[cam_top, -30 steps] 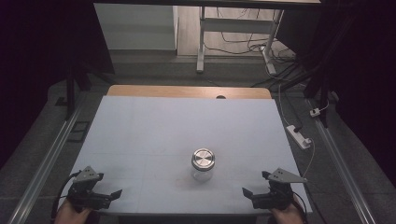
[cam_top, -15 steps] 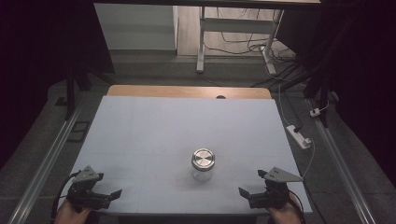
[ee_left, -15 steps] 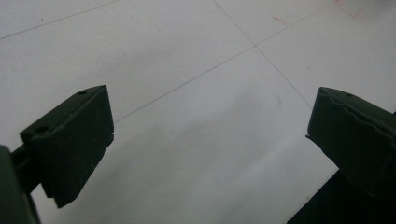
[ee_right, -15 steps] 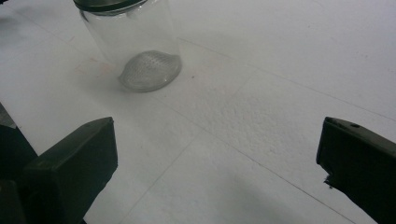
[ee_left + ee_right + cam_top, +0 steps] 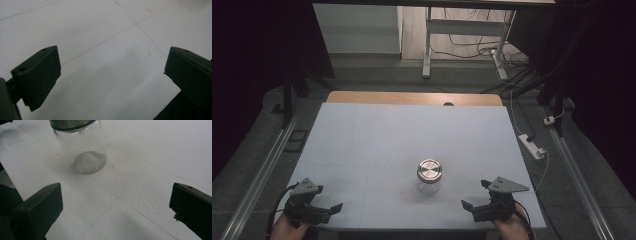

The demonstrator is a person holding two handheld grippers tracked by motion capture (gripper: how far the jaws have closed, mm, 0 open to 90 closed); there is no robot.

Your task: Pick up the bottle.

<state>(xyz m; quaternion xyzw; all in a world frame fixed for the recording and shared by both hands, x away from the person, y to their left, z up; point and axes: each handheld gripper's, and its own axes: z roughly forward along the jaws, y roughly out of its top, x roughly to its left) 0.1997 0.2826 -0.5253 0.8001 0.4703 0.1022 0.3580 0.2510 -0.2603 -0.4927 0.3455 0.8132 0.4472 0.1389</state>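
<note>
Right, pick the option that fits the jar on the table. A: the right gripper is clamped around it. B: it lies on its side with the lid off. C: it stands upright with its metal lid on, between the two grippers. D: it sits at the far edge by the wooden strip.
C: the jar stands upright, lidded, apart from the left gripper and the right gripper, both open.

White power strip (image 5: 532, 146) on floor beside table (image 5: 377, 135).
</note>
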